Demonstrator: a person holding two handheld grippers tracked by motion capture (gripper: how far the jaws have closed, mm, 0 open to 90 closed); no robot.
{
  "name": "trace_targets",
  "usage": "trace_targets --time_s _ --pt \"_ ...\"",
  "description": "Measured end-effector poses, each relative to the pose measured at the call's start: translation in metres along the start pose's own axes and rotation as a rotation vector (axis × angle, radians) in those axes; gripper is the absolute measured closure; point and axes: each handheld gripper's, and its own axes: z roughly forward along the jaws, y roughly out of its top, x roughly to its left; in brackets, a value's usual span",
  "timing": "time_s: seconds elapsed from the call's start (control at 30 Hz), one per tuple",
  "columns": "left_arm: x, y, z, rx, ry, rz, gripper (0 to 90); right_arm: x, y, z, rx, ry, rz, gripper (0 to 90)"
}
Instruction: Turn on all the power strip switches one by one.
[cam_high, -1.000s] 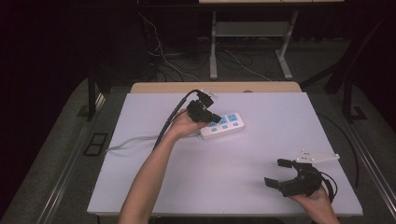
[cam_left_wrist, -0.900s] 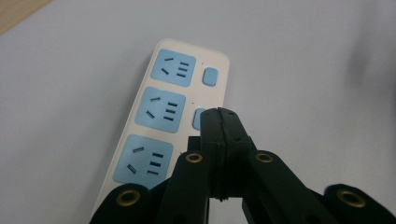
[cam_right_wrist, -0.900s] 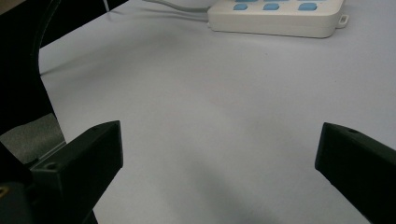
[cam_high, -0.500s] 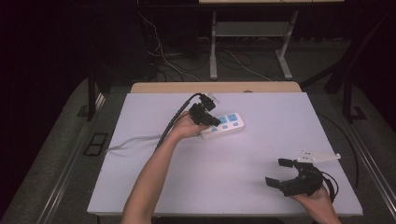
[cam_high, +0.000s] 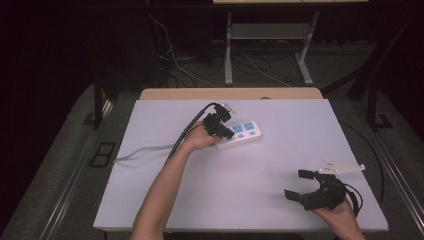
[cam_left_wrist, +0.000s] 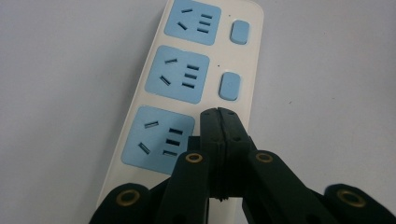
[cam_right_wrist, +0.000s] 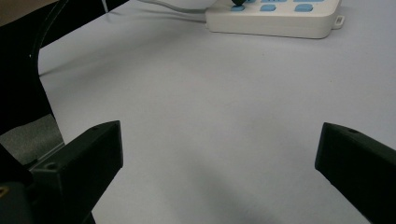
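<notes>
Left tongs (cam_left_wrist: 218, 112) clamped fully together with nothing between, tips pressed down onto the white power strip (cam_left_wrist: 140, 93) right where the nearest of three blue switches would sit, beside the nearest blue socket (cam_left_wrist: 159, 140). Seen from above, same left tongs (cam_high: 227, 131) planted on the near-left end of the strip (cam_high: 247, 134), held by a left hand (cam_high: 200, 138) with the forearm reaching in from the bottom edge, black cable (cam_high: 192, 125) arching back over the wrist. Two more blue sockets, each with a blue switch (cam_left_wrist: 230, 86) to its right, running on beyond the tips along the strip. Strip lying flat near the middle of the desk (cam_high: 280, 160), slightly toward the far side, its grey cord (cam_high: 135, 152) trailing off to the left across the pale surface. Right tongs (cam_high: 304, 185) spread wide and empty, resting low over the near-right corner of the desk, well apart from the strip, gripped by a right hand (cam_high: 337, 212); a grey three-cornered plate (cam_high: 342, 167) on top. From the right tongs' own camera, two black tips (cam_right_wrist: 93, 149) far apart with bare desk between, the strip (cam_right_wrist: 275, 21) lying off at the top edge. Beyond the desk, a wooden strip (cam_high: 230, 93) along the far edge, then dark floor with loose cables (cam_high: 175, 55) and metal desk legs (cam_high: 228, 50).
</notes>
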Motion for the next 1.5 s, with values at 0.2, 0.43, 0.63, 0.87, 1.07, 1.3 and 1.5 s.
trace_targets --time_s 0.2,0.43,0.63,0.87,1.07,1.3,1.5 --pt "-0.002 -0.002 0.000 -0.002 -0.009 0.012 88.8 0.000 0.000 0.001 0.003 -0.001 -0.002 0.7" --pt "0.001 -0.009 -0.001 -0.030 -0.032 -0.002 88.9 0.000 0.000 0.001 0.003 -0.001 -0.003 0.7" --pt "0.002 -0.012 -0.002 -0.034 -0.036 0.004 89.1 0.000 0.000 0.001 0.002 -0.002 -0.004 0.7" --pt "0.004 -0.014 -0.001 -0.041 -0.047 -0.012 89.3 0.001 0.000 0.001 0.003 -0.001 -0.007 0.7" --pt "0.006 -0.015 0.000 -0.049 -0.045 -0.015 89.5 0.000 0.000 0.000 -0.001 0.000 -0.006 0.7" --pt "0.007 -0.013 0.000 -0.045 -0.031 -0.030 89.3 -0.001 0.000 0.000 -0.003 0.002 -0.004 0.7" --pt "0.006 -0.013 -0.001 -0.044 -0.019 -0.006 89.1 -0.001 0.000 -0.001 -0.005 0.000 -0.001 0.7"
